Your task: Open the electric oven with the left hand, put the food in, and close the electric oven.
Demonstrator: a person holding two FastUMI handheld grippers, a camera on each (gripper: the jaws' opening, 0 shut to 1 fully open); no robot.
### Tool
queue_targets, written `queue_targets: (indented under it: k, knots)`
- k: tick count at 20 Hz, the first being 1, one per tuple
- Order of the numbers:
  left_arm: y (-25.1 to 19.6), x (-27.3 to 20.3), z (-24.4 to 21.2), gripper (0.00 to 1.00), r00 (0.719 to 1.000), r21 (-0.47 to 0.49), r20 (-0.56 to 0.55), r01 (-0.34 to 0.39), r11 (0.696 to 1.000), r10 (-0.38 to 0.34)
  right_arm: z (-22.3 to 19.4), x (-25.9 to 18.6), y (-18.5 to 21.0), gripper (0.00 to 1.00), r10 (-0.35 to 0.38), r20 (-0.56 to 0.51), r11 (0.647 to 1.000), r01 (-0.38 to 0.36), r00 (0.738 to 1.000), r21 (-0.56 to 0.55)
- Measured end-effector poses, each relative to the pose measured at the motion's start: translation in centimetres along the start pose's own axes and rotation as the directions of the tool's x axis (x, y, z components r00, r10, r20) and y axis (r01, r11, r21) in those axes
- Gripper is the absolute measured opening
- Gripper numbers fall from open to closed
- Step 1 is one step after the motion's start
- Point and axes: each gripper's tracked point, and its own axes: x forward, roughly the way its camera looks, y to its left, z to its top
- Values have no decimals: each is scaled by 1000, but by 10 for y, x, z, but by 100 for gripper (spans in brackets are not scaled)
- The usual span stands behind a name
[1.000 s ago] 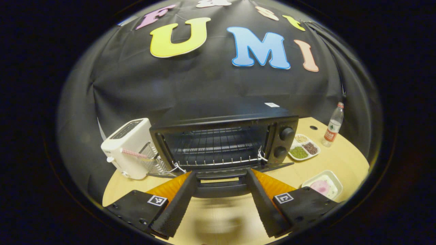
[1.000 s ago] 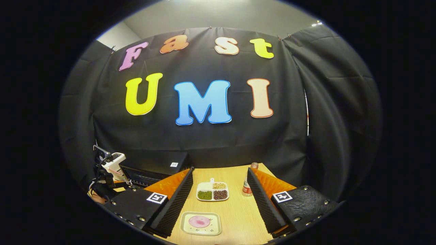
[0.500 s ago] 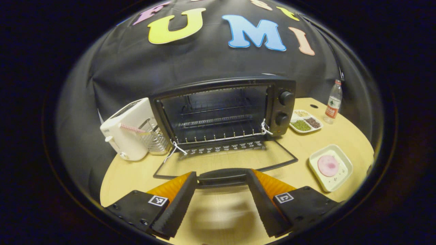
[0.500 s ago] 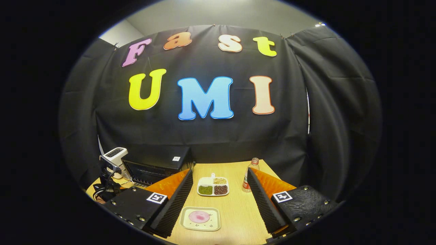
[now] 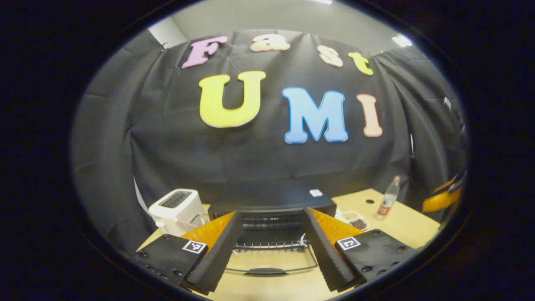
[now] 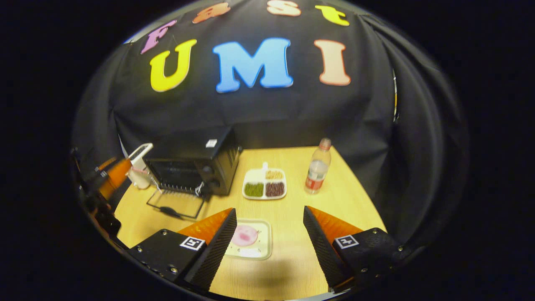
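The black electric oven (image 6: 190, 167) is seen on the wooden table (image 6: 334, 200) with its glass door (image 6: 177, 205) folded down. Both the left gripper (image 5: 271, 255) and right gripper (image 6: 269, 246) are spread wide and empty. The pink food slice on its square cream plate (image 6: 250, 240) is seen just ahead of the right fingers.

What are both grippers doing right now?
Left gripper: open, holding nothing, back from the oven door, which lies flat.
Right gripper: open, empty, above the food tray.

one oven (image 6: 190, 167) (open), two trays (image 6: 264, 188), one bottle (image 6: 317, 167)
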Motion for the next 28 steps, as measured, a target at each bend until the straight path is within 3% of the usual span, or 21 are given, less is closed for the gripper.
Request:
queue_targets:
  k: [1, 2, 7, 11, 16, 18, 19, 20, 21, 23, 25, 27, 28]
  knots:
    - [-2, -7, 22, 91, 999, -1, 37, 5, 1000, -5, -19, 14, 1, 97, 23, -83, 1000, -22, 996, 5]
    - [0, -16, 38, 100, 998, 0, 67, 5, 1000, -5, -37, 28, 0, 98, 30, -166, 1000, -29, 986, 7]
    - [7, -68, 95, 100, 986, 25, 165, 0, 1000, -4, -103, 89, -16, 98, 13, -417, 1000, 0, 909, 31]
    - [30, -105, 113, 98, 980, 61, 193, -55, 997, 43, -114, 125, -24, 98, -42, -477, 999, 42, 878, -11]
    - [49, -120, 95, 100, 982, 81, 157, -121, 989, 107, -128, 147, -25, 97, -94, -525, 995, 59, 846, -84]
    - [48, -122, 90, 100, 983, 75, 146, -120, 990, 108, -136, 154, -17, 95, -60, -535, 998, 31, 843, -64]
    - [49, -122, 88, 100, 984, 75, 143, -121, 990, 109, -133, 152, -14, 90, -57, -532, 998, 32, 845, -57]
    - [48, -121, 88, 100, 984, 75, 143, -119, 990, 107, -131, 154, -9, 72, -34, -530, 999, 15, 847, -40]
    - [44, -118, 86, 100, 985, 74, 142, -111, 991, 100, -131, 153, 0, 70, 10, -529, 1000, -13, 849, -2]
    - [37, -113, 86, 100, 987, 74, 141, -93, 993, 82, -134, 154, 0, 28, 20, -538, 1000, -17, 843, 10]
    - [30, -111, 89, 100, 988, 77, 142, -72, 994, 60, -138, 150, 1, 7, 72, -569, 995, -24, 819, 92]
    - [25, -108, 88, 100, 989, 76, 143, -52, 996, 41, -141, 146, 8, 7, 197, -574, 963, -46, 795, 266]
    - [25, -106, 87, 100, 989, 72, 142, -47, 996, 36, -142, 142, 13, 7, 274, -563, 926, -56, 780, 373]
